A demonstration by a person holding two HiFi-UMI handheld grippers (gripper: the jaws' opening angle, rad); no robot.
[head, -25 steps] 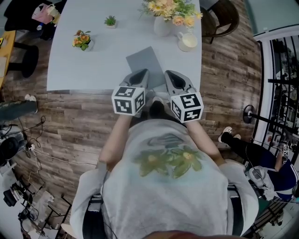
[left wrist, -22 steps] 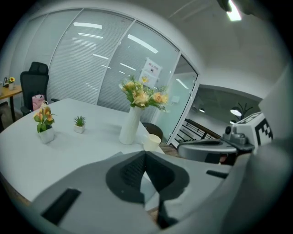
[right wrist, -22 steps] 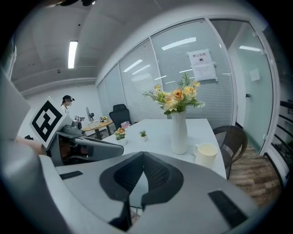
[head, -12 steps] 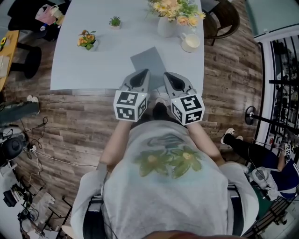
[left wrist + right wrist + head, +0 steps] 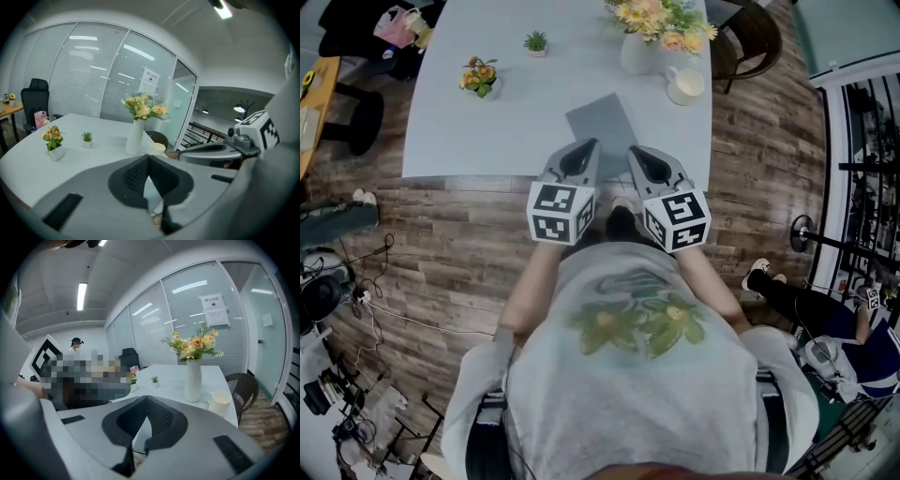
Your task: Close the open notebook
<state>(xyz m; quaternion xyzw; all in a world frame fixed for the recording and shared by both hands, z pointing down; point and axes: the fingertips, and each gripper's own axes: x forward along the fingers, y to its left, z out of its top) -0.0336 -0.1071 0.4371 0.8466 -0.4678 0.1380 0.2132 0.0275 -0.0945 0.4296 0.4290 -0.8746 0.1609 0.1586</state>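
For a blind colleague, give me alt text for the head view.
From above, a person at the near edge of a pale table holds the left claw and right claw side by side, both shut, pointing toward a grey notebook lying flat. A vase of flowers, a mug, a potted flower and a small green plant stand farther back.

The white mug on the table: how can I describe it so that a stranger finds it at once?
On the pale table, look at the far right corner, where a tall white vase holds yellow and peach flowers. The mug stands beside that vase, on its near side, close to the right edge. Unlike the narrow vase, it is low, wide, open and holds no flowers.
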